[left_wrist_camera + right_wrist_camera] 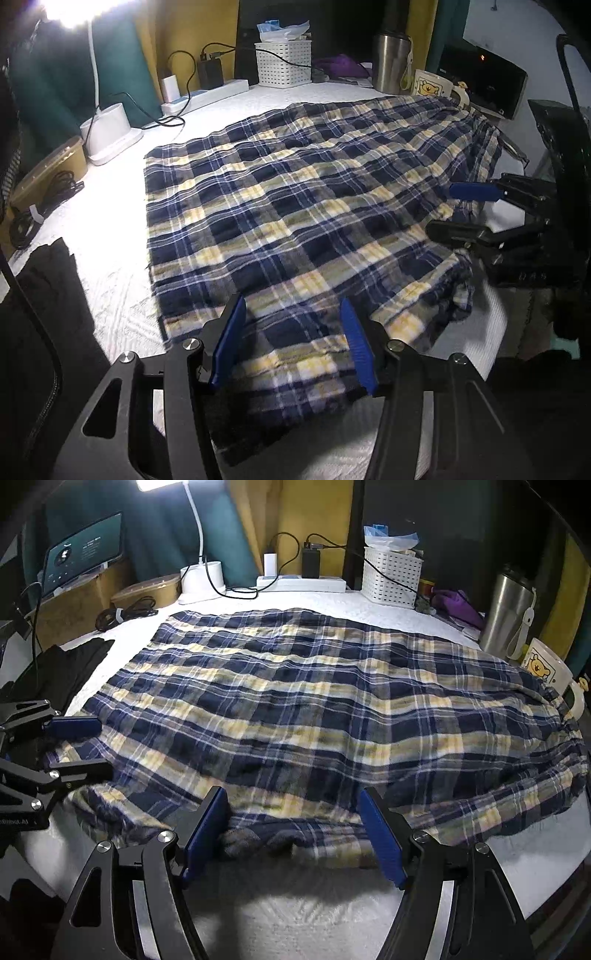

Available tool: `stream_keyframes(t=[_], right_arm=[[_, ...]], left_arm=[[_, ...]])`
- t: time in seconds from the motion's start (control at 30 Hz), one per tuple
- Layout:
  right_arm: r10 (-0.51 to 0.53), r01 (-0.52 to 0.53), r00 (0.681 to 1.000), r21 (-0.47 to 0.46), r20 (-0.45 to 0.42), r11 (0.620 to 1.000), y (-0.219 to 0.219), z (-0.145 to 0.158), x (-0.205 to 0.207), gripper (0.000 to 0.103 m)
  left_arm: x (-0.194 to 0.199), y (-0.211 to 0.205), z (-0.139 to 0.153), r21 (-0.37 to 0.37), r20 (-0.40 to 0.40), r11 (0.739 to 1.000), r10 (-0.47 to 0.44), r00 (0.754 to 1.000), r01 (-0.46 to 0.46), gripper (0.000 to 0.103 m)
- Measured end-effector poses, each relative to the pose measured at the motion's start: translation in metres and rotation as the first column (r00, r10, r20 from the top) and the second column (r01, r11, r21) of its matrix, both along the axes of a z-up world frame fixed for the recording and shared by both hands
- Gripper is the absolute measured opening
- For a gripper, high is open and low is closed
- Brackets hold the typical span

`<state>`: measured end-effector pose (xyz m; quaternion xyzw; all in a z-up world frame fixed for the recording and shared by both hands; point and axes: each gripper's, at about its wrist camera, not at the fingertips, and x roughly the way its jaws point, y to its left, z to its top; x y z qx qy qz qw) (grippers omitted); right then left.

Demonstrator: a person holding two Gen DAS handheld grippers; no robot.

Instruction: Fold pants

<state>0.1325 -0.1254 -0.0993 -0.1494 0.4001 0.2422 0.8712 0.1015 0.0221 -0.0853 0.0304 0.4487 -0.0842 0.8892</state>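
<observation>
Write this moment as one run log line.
stage: fold pending | plaid pants: spread flat | left gripper: open, near edge | right gripper: open, near edge

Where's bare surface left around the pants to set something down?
Free: the white cover between the plaid pants and the lamp base, down to the black garment. Also the near strip below the pants' hem. Crowded: the back edge, with power strip, basket, steel tumbler and mug touching the pants.
</observation>
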Motion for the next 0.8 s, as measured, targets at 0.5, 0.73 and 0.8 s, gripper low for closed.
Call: stream_keyframes(t=[0.5,0.73,0.8], right_arm=[[-0.234,0.234,0.972,0.107,-0.012,0.966,-0.113,0.021,0.015,0.082],[-0.360,0.363,0.932,0.179,-0.049,0.915,-0.170,0.022,0.052,0.087],[-0.379,0.384,0.923,0.199,-0.067,0.902,-0.181,0.020,0.060,0.087]], left_arm=[[0.010,0.013,0.025,0.028,-0.053,0.996,0.089,0.995,-0.088,0.054],[0.058,-0.015,0.036,0.044,-0.038,0.998,0.038,0.999,-0.036,0.054],[0.075,-0.023,0.037,0.046,-0.033,0.999,0.017,0.999,-0.016,0.054]])
